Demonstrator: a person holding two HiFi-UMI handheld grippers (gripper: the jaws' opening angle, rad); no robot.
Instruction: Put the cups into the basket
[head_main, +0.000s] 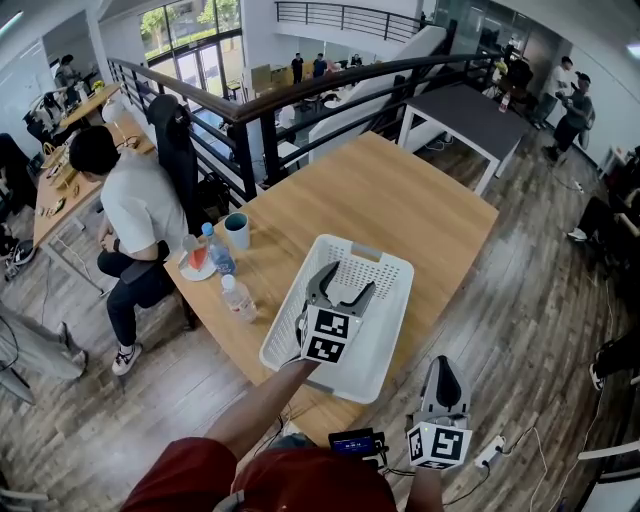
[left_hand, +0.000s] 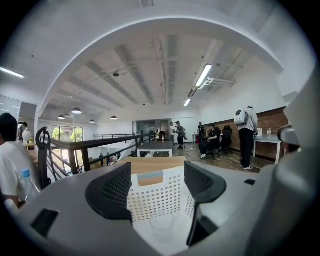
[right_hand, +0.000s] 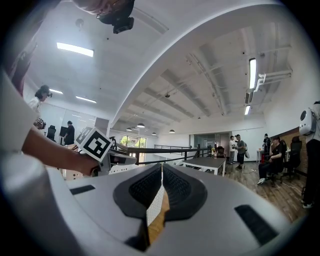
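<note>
Basket (head_main: 385, 315): white, perforated, on the wooden table (head_main: 380, 200), near the person's edge. Left gripper (head_main: 347, 280) hangs over the basket's inside with its jaws spread wide. In the left gripper view, a clear cup (left_hand: 162, 227) stands on the basket floor low between the jaws of the left gripper (left_hand: 157, 182), apparently ungripped. So one cup looks to be in.

Right gripper (head_main: 443, 375) is off the table edge by the person's body. Its own view shows the jaws pressed together with nothing between them (right_hand: 161, 185).

Teal cup (head_main: 237, 230) stands on the table left of the basket, well apart from it. A reddish cup (head_main: 195, 252) sits on a small plate (head_main: 197, 270), with two bottles (head_main: 240, 297) close by.

Risks:
- A jaw could clip the light clear cup as the left gripper lifts out, tipping it.
- Cups and bottles are crowded near the left edge, so a wide reach could knock a bottle over.
- The reddish cup may hold liquid and could spill if tilted.
</note>
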